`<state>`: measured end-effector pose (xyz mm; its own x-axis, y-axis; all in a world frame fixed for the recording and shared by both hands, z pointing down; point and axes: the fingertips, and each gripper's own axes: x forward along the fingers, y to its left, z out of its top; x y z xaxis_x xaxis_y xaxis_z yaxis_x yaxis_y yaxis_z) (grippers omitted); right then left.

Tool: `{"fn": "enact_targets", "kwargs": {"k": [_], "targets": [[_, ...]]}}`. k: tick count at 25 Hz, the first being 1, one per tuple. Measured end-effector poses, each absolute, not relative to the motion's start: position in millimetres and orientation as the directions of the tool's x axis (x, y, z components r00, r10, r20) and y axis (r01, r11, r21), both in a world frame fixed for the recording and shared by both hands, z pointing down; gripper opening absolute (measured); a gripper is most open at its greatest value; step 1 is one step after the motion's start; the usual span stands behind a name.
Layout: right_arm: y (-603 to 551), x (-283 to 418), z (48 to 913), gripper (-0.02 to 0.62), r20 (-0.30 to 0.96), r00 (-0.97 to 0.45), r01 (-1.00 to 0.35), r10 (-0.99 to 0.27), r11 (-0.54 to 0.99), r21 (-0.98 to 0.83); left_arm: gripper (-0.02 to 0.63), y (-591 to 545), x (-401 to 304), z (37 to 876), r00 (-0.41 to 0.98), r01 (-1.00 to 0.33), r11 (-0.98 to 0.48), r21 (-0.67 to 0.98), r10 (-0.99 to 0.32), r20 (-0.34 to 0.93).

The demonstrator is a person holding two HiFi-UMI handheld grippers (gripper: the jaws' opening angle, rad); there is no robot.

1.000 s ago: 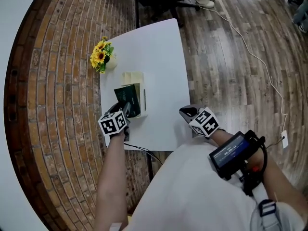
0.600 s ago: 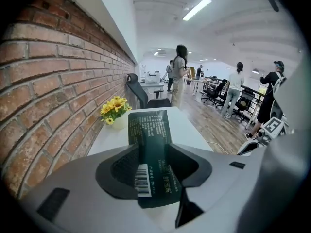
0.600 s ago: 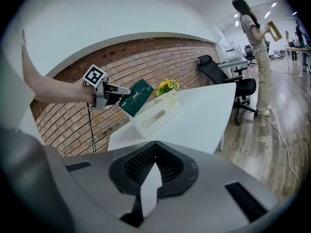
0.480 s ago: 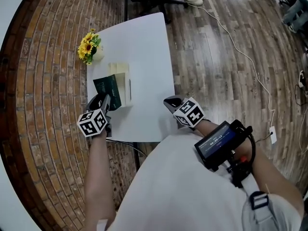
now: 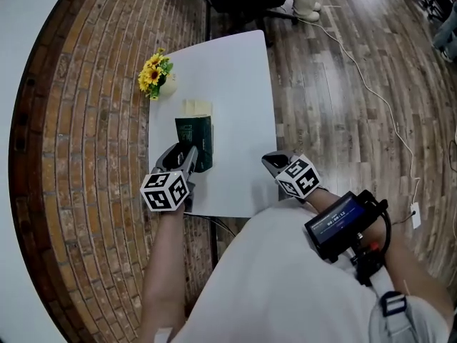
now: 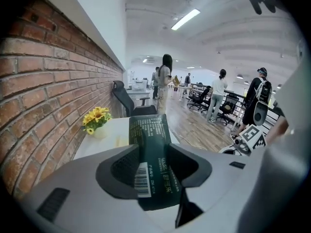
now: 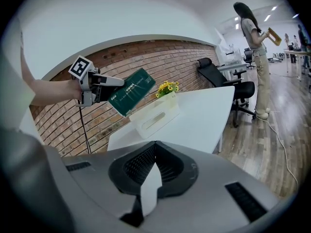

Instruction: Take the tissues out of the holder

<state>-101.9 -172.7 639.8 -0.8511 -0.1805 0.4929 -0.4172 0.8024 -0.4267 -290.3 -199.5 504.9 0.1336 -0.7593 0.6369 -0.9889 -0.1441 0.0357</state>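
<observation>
The dark green plastic tissue pack (image 5: 194, 138) now hides more of the pale rectangular holder (image 5: 197, 108) than a second ago. The left gripper (image 6: 153, 152) clamps the pack's near end, raised above the holder. The right gripper (image 7: 155, 149) has its jaws together and is empty.

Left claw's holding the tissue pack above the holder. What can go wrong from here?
Left claw grips the tissue pack by one end; the long free end may sag or slip out. The pack's low corner hangs close above the holder, and the right claw is nowhere near to steady it, so a swing might knock it.
</observation>
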Motion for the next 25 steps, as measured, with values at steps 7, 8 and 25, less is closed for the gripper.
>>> {"fn": "enact_targets", "kwargs": {"k": [7,8,25], "targets": [[-177,-84,645,0.006,0.503,-0.838,-0.457,-0.213,0.779,-0.43,0.199,-202,-248,539,0.184,-0.972,-0.233,0.03,-0.679,0.711],[-178,-81,646,0.006,0.505,-0.835,-0.464,-0.22,0.774,-0.43,0.198,-203,-241,544,0.19,-0.968,-0.248,0.025,-0.667,0.721],[-185,-33,661,0.006,0.56,-0.771,-0.582,-0.304,0.695,-0.423,0.199,-211,-187,651,0.203,-0.912,-0.408,-0.035,-0.526,0.826]]}}
